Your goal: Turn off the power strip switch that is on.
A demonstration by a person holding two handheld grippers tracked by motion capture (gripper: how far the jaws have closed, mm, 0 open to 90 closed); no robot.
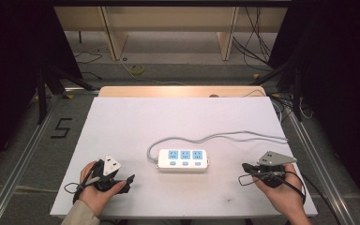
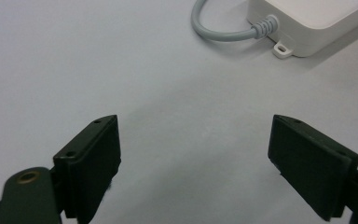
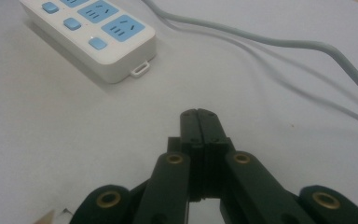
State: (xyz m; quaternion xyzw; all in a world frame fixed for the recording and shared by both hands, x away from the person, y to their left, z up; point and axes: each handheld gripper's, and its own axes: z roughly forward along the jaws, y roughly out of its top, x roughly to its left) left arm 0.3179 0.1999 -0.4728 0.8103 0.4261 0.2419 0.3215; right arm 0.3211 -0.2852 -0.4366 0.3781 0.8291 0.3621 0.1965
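Observation:
A white power strip [image 1: 183, 161] with three blue sockets and blue buttons lies in the middle of the white table [image 1: 122, 122]. Its grey cable [image 1: 225, 137] loops from its left end and runs off to the right. My left gripper [image 1: 130, 180] rests near the front left of the table, open, with bare table between its jaws; the strip's cable end [image 2: 261, 28] lies ahead of it. My right gripper [image 1: 244, 167] rests at the front right, shut with nothing between its jaws [image 3: 199, 114]. The strip [image 3: 93, 32] is ahead and to its left.
The table's front edge runs just below both hands. Past the far edge stand wooden furniture legs [image 1: 112, 33] and loose cables on the floor [image 1: 136, 69]. Dark curtains and stand legs flank both sides. A "5" mark [image 1: 62, 127] is on the floor at left.

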